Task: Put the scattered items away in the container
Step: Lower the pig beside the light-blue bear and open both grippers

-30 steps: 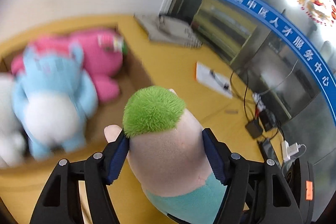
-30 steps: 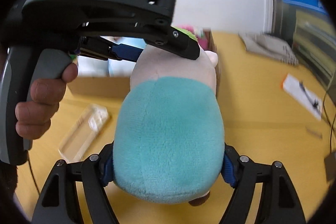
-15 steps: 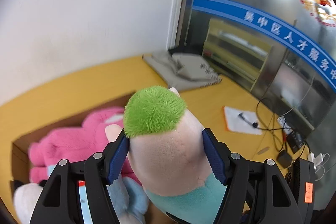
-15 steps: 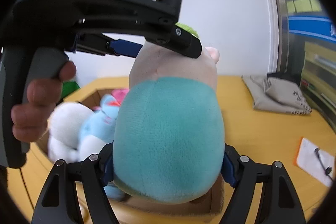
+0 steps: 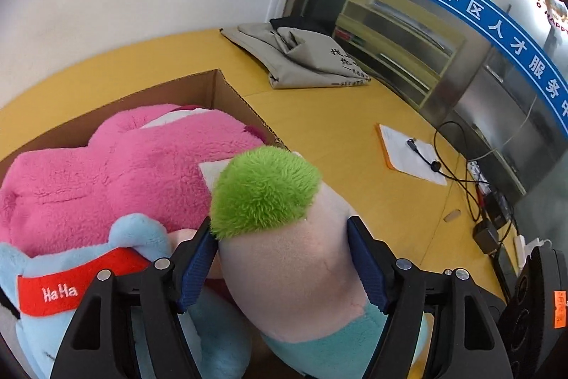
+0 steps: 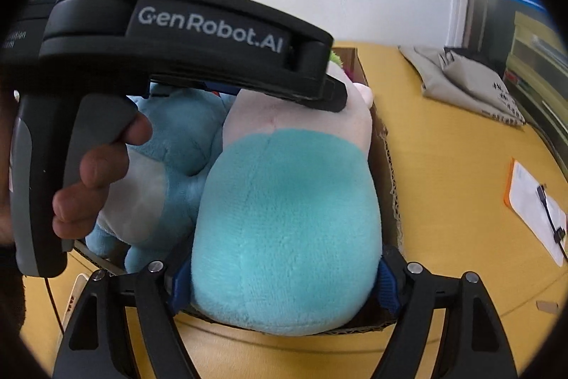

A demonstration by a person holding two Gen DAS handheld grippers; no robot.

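A plush toy with green hair (image 5: 264,187), a peach head and a teal body (image 6: 284,237) hangs over the right end of the cardboard box (image 5: 227,87). My left gripper (image 5: 280,261) has its blue pads against the head, and its jaws are opening. One of its black fingers (image 6: 319,91) lies across the head in the right wrist view. My right gripper (image 6: 280,286) is shut on the teal body. A pink plush (image 5: 124,166) and a blue plush (image 5: 124,237) with a red band lie in the box beside the toy.
On the yellow table (image 5: 337,116) lie a folded grey cloth bag (image 5: 301,59), an orange-edged notepad (image 5: 408,155), and cables with adapters (image 5: 486,229). A person's hand (image 6: 96,173) holds the left gripper's handle. A clear plastic item (image 6: 74,301) lies left of the box.
Both grippers carried the plush toy from above the table to over the box and lowered it. The pink and blue plushes now look much closer beneath it.
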